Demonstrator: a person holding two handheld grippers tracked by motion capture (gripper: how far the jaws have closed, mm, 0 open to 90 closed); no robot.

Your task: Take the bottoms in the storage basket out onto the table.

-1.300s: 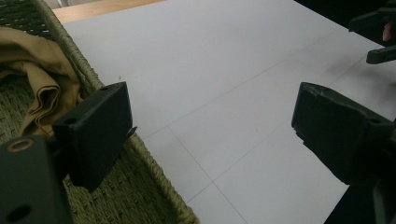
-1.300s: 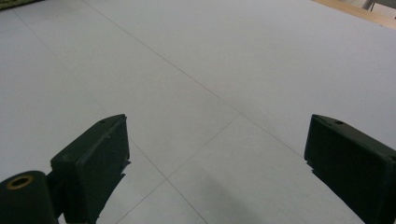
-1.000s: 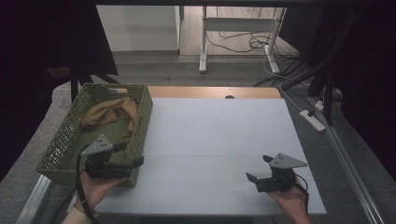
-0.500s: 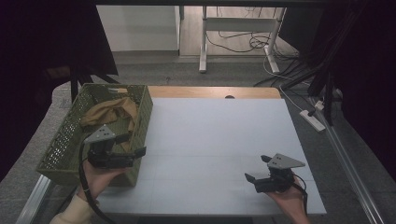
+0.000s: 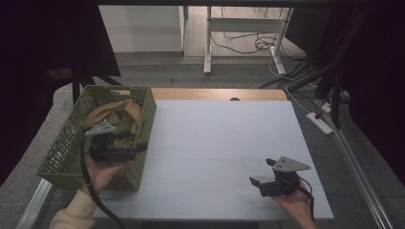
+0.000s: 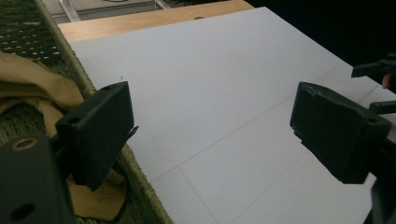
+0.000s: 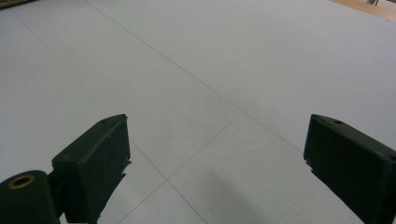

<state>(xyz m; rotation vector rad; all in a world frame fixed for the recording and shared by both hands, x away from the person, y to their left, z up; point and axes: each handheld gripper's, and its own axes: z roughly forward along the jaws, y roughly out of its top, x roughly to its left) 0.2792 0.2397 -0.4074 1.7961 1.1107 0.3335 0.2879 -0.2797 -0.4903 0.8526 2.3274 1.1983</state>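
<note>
- Left black two-jaw gripper (image 5: 125,147) hanging over the near right part of the green woven plastic basket (image 5: 67,148), jaws spread wide, nothing between them
- Straddling the basket's right wall in the left gripper view: one jaw over the cloth side, the other out over the flat white tabletop (image 6: 224,93)
- Crumpled tan cloth (image 5: 114,114) lying inside that basket, bunched toward the far half, one flap reaching close under the inner jaw (image 6: 28,88)
- From the left gripper, cloth lying just beyond and to the outer side, away from the table's middle; a short reach deeper into the basket judged enough to close on it
- Long axis of the bundle hard to tell, too crumpled; roughly running along the basket's length
- Right black two-jaw gripper (image 5: 261,177) resting low at the near right of the tabletop, jaws likewise apart and empty, pointing across the bare white surface
- Well apart from basket and cloth, so left hand (image 5: 102,169) plainly the nearer one for the pick
</note>
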